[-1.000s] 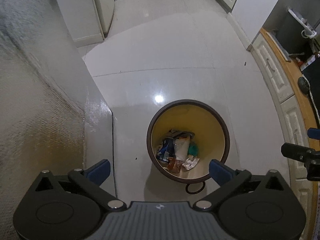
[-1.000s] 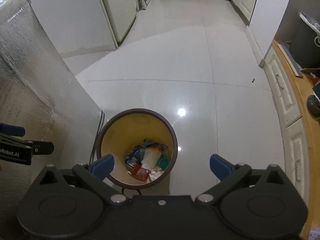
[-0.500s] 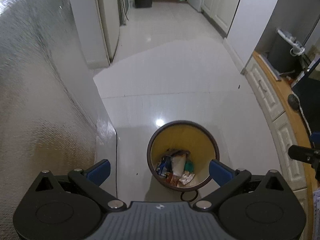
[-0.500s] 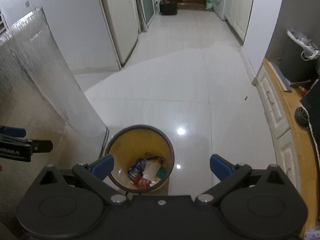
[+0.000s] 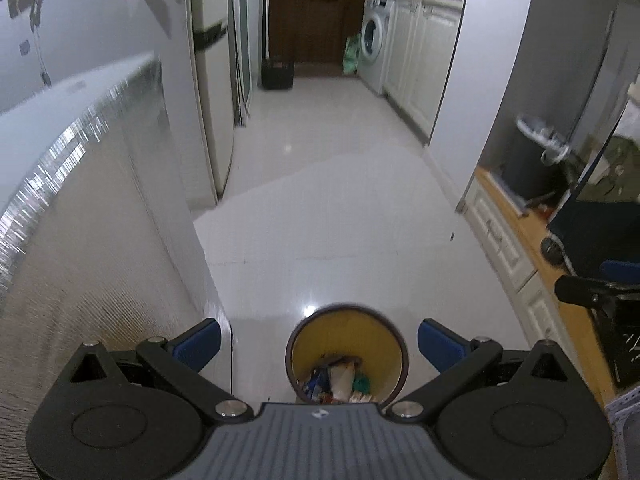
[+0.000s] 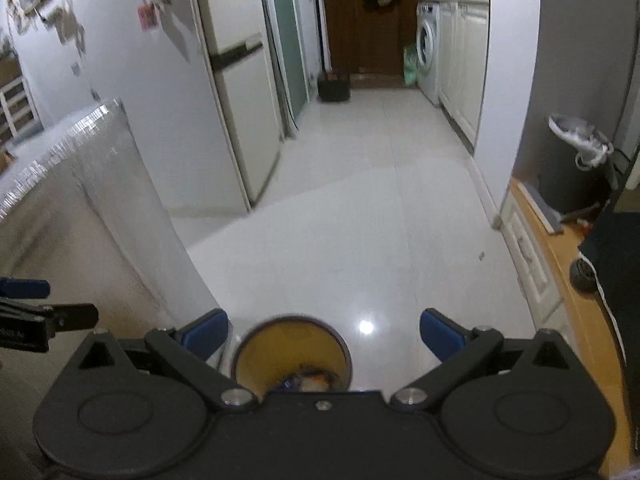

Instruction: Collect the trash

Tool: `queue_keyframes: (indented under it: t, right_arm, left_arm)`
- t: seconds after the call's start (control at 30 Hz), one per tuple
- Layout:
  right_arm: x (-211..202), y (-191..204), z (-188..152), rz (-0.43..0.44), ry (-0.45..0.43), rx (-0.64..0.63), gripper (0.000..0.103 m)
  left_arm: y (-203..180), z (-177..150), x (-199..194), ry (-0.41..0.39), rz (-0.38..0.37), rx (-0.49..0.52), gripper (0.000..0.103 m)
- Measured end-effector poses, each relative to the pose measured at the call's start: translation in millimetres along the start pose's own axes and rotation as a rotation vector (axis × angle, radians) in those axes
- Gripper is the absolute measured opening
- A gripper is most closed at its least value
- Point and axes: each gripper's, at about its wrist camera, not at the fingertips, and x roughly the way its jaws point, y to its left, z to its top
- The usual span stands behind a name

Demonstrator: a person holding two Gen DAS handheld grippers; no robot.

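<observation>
At the far left a tall panel with a shiny, ribbed silver skin [image 5: 80,208] stands on the pale tiled floor [image 5: 328,220], its near edge running down toward the bin. Behind it a white refrigerator [image 6: 236,92] stands against the left wall, with a dark crate [image 5: 277,74] on the floor at the far end of the corridor.

The left gripper [image 5: 318,344] hangs above the floor with its jaws wide apart and nothing between the blue pads. Below it, near the bottom middle of the left wrist view, sits the round trash bin [image 5: 346,322], brown at the rim and yellow inside, standing on the floor just beside the foot of the silver panel. Crumpled wrappers and paper [image 5: 336,378] lie at its bottom, partly hidden by the gripper body.

The right gripper [image 6: 324,336] is also held above the floor, jaws spread wide and empty; in its view the bin [image 6: 292,346] lies under the left half of the gap.

Further right, a washing machine [image 5: 374,42] sits in a row of white cabinets at the far end. At the right edge runs a wooden table [image 6: 560,252] over white drawers, carrying a dark grey bin with a white liner [image 6: 576,160].
</observation>
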Motion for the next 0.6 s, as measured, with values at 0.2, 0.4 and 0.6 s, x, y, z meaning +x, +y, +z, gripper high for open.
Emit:
queue_keyframes:
  t: [0.2, 0.4, 0.6]
  right_arm:
    - [-39, 14, 18, 0.026, -0.107, -0.001, 0.103]
    - [-68, 40, 42, 0.066, -0.195, -0.029, 0.103]
    - [-89, 82, 67, 0.134, -0.275, -0.080, 0.103]
  left_arm:
    - [-1, 19, -51, -0.113, 0.009, 0.018, 0.103]
    - [12, 37, -105, -0.226, 0.026, 0.014, 0.103]
    - [43, 50, -151, -0.324, 0.070, -0.018, 0.103]
